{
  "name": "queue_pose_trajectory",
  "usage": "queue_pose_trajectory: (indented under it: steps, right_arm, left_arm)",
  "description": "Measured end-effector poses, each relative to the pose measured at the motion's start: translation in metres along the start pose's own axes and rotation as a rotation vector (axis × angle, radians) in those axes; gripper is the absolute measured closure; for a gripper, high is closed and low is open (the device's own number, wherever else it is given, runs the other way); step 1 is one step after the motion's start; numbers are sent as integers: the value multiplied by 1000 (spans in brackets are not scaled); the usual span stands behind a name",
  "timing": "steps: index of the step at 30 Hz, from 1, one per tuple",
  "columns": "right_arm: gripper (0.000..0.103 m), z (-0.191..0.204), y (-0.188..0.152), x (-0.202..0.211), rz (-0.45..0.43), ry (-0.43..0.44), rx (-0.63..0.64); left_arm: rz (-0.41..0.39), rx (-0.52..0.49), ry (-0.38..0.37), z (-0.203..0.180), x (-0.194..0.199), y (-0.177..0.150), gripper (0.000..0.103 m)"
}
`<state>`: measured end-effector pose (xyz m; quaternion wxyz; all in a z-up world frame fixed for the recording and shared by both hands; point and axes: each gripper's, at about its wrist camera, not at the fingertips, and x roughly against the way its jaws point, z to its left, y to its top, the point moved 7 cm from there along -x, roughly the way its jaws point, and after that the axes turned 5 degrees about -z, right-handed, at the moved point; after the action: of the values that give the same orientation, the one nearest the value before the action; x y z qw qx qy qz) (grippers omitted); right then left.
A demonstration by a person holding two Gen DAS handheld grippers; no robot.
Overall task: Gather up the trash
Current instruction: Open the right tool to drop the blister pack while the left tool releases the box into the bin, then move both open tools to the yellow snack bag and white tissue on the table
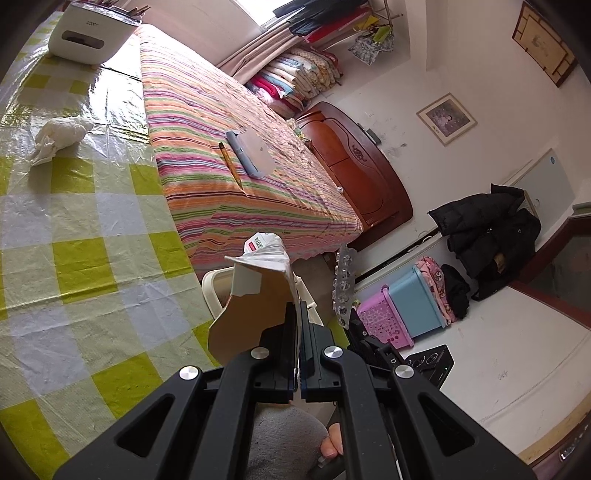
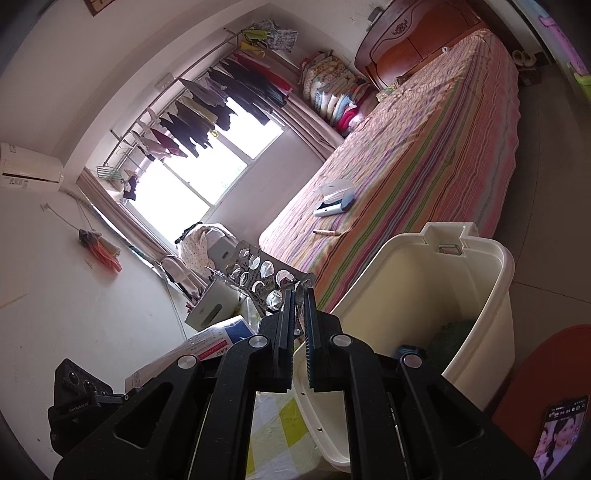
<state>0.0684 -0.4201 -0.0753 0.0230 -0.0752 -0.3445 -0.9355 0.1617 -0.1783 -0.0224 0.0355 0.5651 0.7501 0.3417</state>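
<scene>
Two pieces of trash are held above one cream bin beside the striped bed. A flattened cardboard box is pinched in the closed left gripper; an empty blister pack is clamped in the closed right gripper. One crumpled tissue on the checked tablecloth is seen only in the left wrist view; the bin's interior is shown only in the right.

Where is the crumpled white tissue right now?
In the left wrist view, the crumpled white tissue lies at upper left on the green-checked tablecloth, below the white appliance.
</scene>
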Motion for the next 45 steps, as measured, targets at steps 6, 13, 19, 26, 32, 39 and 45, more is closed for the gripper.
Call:
queue_pose_trajectory:
  steps: [6, 13, 19, 26, 32, 39, 45]
  right_arm:
    - [95, -1, 2, 2, -13, -11, -3]
    - [88, -5, 2, 2, -17, -37, -20]
    - [57, -3, 3, 7, -49, -34, -14]
    - [56, 1, 6, 19, -114, 5, -20]
    - [51, 0, 9, 25, -153, 22, -29]
    - [50, 4, 9, 28, -167, 27, -17]
    - [47, 4, 10, 29, -171, 43, -15]
  left_arm:
    - [11, 0, 0, -2, -3, -1, 102]
    - [24, -7, -5, -5, -6, -3, 102]
    - [27, -8, -6, -5, -8, -4, 102]
    - [50, -14, -12, -8, -18, -5, 102]
    - [84, -19, -11, -9, -37, -8, 102]
    - [119, -2, 3, -7, -58, -10, 102]
    - [134, -13, 2, -13, -67, -13, 102]
